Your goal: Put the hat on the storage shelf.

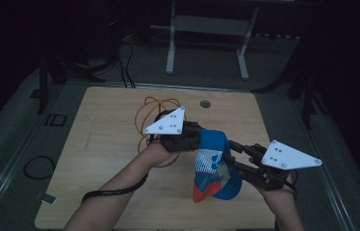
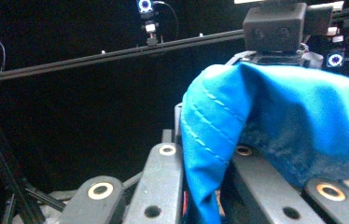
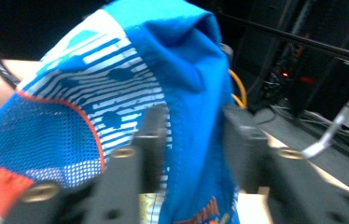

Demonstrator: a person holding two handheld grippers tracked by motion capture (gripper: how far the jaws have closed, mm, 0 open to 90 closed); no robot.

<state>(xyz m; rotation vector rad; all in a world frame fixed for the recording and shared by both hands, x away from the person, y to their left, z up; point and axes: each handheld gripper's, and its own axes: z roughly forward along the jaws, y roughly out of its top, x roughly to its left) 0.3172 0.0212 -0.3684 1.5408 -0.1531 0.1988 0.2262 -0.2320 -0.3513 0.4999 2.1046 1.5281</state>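
A blue cap with white stripes, a mesh panel and an orange brim hangs above the wooden table, held between both grippers. My left gripper comes in from the left and is shut on the cap's upper blue fabric, which is pinched between its jaws. My right gripper reaches in from the right. In the right gripper view a fold of the cap fills the gap between its jaws, and both pads touch the cloth. The brim hangs lowest, toward the table's front.
A loop of yellow-orange cable lies on the table behind the left gripper, near a round hole. A white metal stand is on the floor beyond the table. A black cable coil lies on the floor at left.
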